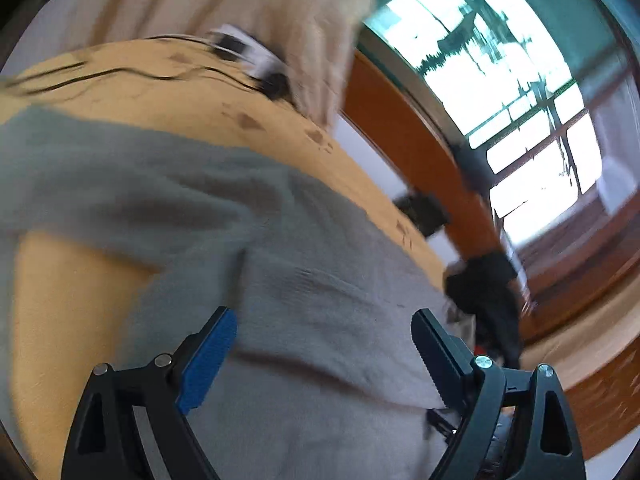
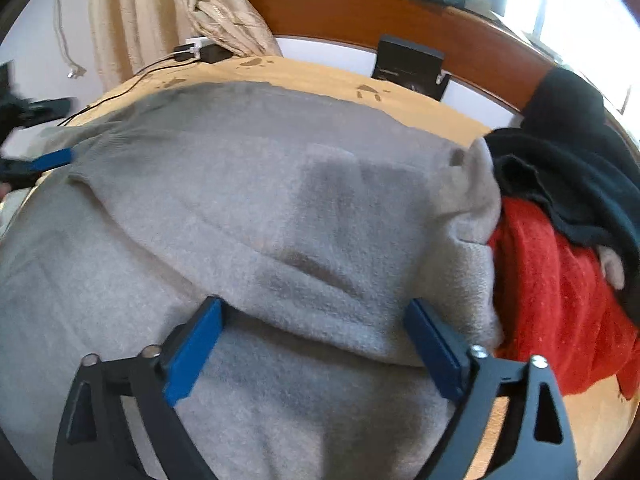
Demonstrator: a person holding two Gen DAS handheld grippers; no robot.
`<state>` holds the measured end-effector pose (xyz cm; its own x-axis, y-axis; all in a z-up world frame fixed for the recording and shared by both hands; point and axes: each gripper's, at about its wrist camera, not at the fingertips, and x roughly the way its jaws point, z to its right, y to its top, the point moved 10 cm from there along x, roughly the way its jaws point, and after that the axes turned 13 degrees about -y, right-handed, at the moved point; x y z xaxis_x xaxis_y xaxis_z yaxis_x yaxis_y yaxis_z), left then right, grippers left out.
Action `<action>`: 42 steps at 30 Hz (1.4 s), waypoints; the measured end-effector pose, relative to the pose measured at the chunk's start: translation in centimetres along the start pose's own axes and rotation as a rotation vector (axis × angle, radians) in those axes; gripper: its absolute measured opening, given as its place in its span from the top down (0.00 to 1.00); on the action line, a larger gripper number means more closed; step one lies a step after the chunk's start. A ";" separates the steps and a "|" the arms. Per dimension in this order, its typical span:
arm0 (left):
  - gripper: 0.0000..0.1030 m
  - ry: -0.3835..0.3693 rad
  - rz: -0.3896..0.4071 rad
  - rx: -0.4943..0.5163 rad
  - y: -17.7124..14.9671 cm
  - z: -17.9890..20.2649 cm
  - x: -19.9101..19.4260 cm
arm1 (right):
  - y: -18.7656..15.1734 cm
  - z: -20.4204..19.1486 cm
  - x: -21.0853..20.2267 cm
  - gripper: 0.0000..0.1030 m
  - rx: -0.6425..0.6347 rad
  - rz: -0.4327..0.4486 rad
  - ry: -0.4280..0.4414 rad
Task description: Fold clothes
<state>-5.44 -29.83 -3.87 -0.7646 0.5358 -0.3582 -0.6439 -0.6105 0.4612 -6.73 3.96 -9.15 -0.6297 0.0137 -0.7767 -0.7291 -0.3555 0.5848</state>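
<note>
Hovering wide open over the fuzzy knit, the right tool [image 2: 312,334] grips nothing, blue ribbed pads apart above a soft rounded fold of the one grey sweater [image 2: 248,208]. The left tool [image 1: 324,344] gapes just as wide, empty, over the same grey knit, which lies spread across the mustard-yellow bed [image 1: 72,304]. Beside the sweater's right edge, one nubbly red garment [image 2: 556,304] touches it, one dark garment [image 2: 568,164] heaped on top. Farther back: one smooth wooden headboard [image 2: 344,12], cream curtains [image 2: 136,12].
</note>
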 end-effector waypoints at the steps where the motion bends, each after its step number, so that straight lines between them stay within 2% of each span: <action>1: 0.11 -0.002 0.042 -0.041 0.6 -0.9 -1.7 | 0.0 0.1 0.1 0.06 0.005 -0.003 0.003; 2: 0.11 -0.005 0.091 -0.089 1.3 -1.9 -3.7 | 0.0 0.0 0.1 0.06 0.005 -0.002 -0.001; 4: 0.02 -0.030 0.198 -0.216 2.9 -4.5 -7.6 | 0.0 0.0 0.2 0.05 0.004 0.000 -0.009; 7: 0.01 -0.146 0.330 -0.438 4.6 -7.9 -12.1 | 0.0 0.0 0.2 0.05 0.007 0.001 -0.013; 9: 0.01 -0.186 0.421 -0.516 5.7 -9.7 -14.5 | -0.1 0.0 0.1 0.05 0.008 0.002 -0.014; 12: 0.01 -0.245 0.468 -0.590 6.4 -11.1 -15.8 | -0.1 0.0 0.1 0.05 0.009 0.003 -0.013; 15: 0.01 -0.325 0.441 -0.660 6.7 -11.3 -14.8 | -0.1 -0.1 0.1 0.05 0.010 0.004 -0.014; 19: 0.01 -0.328 0.420 -0.690 6.9 -11.6 -13.8 | -0.2 0.0 0.1 0.05 0.011 0.005 -0.012; 23: 0.01 -0.372 0.464 -0.695 8.0 -11.9 -14.0 | -0.2 0.0 0.1 0.05 0.012 0.007 -0.011; 27: 0.01 -0.301 0.548 -0.612 9.6 -12.5 -15.7 | -0.2 0.0 0.1 0.05 0.013 0.008 -0.009; 32: 0.02 -0.254 0.510 -0.609 9.6 -13.3 -15.1 | -0.2 0.0 0.0 0.05 0.014 0.008 -0.006; 33: 0.10 -0.237 0.500 -0.603 9.6 -13.5 -14.8 | -0.2 0.0 0.1 0.05 0.015 0.008 -0.006; 34: 0.29 -0.220 0.492 -0.599 9.5 -13.7 -14.6 | -0.2 0.0 0.1 0.05 0.015 0.009 -0.006; 35: 0.39 -0.202 0.483 -0.595 9.5 -13.8 -14.5 | -0.2 0.0 0.1 0.05 0.015 0.009 -0.005; 37: 0.89 -0.171 0.470 -0.595 9.3 -14.4 -14.1 | -0.3 0.1 0.1 0.05 0.016 0.009 -0.003; 42: 0.92 -0.147 0.482 -0.599 8.9 -15.8 -14.1 | -0.2 0.1 0.1 0.04 0.017 0.011 0.003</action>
<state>-0.80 -52.02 -7.51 -0.9791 0.1776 -0.0989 -0.1791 -0.9838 0.0065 -6.61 4.13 -9.31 -0.6369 0.0065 -0.7709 -0.7264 -0.3399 0.5973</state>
